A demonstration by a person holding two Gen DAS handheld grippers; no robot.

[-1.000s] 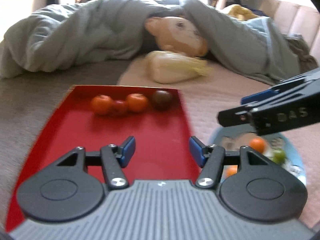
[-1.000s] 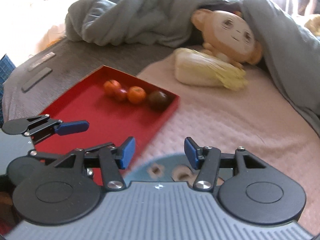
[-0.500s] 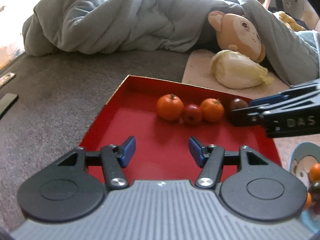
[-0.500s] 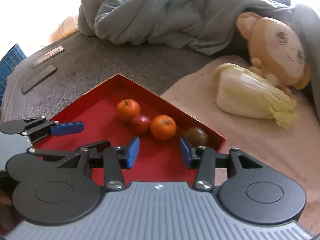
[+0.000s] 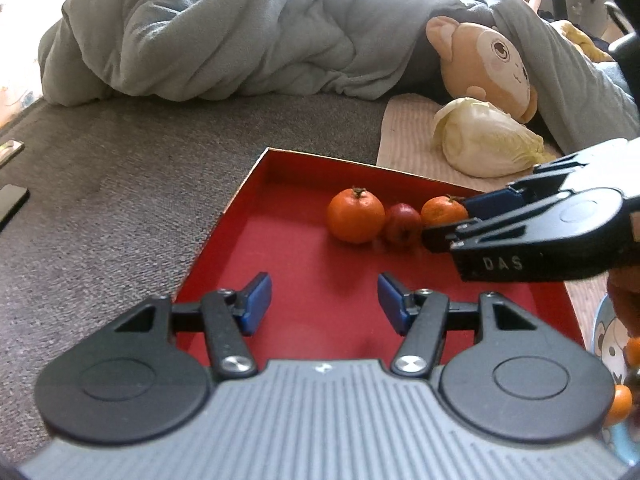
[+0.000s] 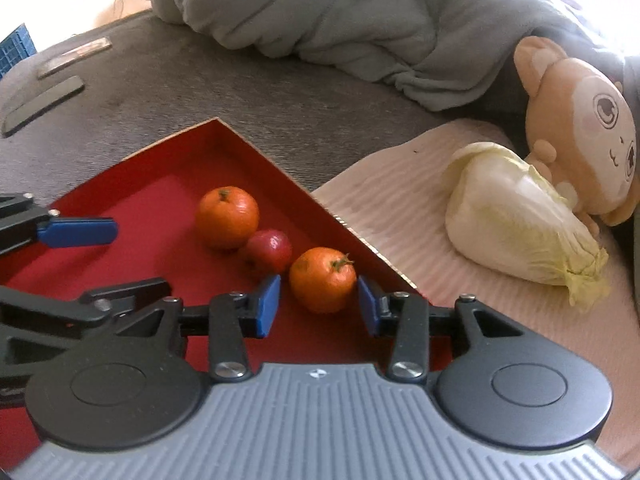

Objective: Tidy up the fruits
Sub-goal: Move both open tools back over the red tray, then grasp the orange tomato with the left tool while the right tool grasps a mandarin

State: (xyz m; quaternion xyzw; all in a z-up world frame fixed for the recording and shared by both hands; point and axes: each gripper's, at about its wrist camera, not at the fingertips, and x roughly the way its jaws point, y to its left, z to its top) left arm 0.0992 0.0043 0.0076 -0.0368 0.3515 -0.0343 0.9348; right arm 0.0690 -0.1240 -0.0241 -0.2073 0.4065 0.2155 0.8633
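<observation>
A red tray (image 5: 304,276) (image 6: 132,196) lies on the grey bed. In it sit a large orange (image 5: 355,216) (image 6: 227,217), a small red fruit (image 5: 402,224) (image 6: 269,251) and a second orange (image 5: 442,210) (image 6: 323,279). My right gripper (image 6: 319,304) is open with its blue pads on either side of the second orange, not closed on it; it also shows in the left wrist view (image 5: 452,220). My left gripper (image 5: 324,304) is open and empty over the tray's near part. A dark fruit seen earlier is hidden.
A blue plate (image 5: 618,364) with small oranges sits at the right edge. A cabbage (image 5: 486,140) (image 6: 516,216) and a plush monkey (image 5: 484,64) (image 6: 580,120) lie on the pink mat beyond the tray. A grey blanket (image 5: 240,32) is heaped behind. A phone (image 5: 10,208) lies left.
My right gripper moved forward and down into the tray until its open fingers straddle the right orange. My left gripper shifted slightly left and closer to the tray.
</observation>
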